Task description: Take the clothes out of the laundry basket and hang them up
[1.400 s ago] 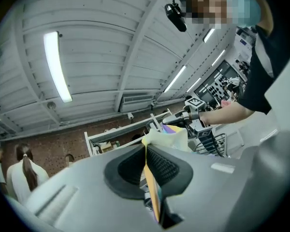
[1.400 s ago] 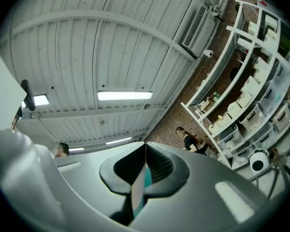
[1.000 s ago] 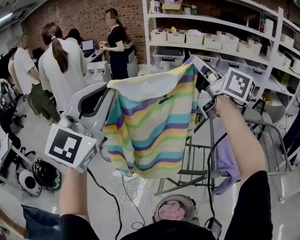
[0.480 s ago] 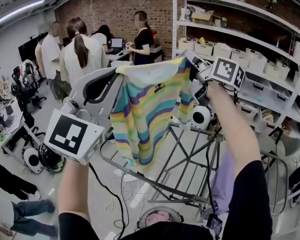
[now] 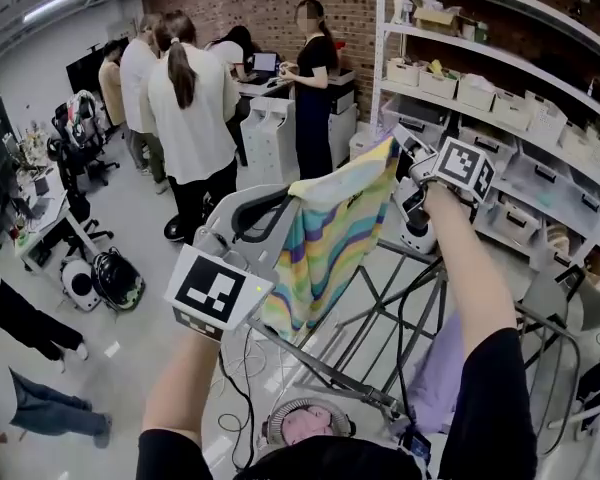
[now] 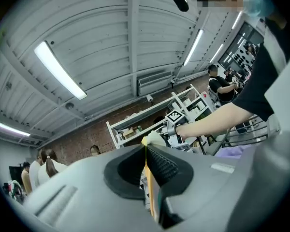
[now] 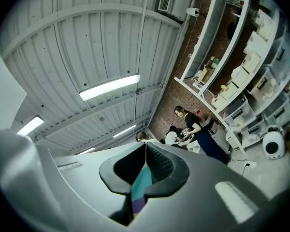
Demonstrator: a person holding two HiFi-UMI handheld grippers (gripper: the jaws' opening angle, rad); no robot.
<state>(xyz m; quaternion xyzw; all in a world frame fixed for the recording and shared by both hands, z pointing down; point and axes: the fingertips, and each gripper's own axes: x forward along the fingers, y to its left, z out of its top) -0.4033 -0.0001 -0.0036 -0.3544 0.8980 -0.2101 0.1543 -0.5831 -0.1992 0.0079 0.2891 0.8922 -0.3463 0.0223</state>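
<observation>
Shirt (image 5: 330,238) | hangs in air over rack (image 5: 380,308), not touching | left gripper (image 5: 292,196) and right gripper (image 5: 398,150) both clenched on its top edge | over last second: lowered, swung toward rack, now edge-on | likely next: drape on rail

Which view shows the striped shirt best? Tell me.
Head view: the striped shirt hangs spread between left gripper and right gripper. Left gripper view shows only a yellow edge; right gripper view a teal-purple sliver.
</observation>
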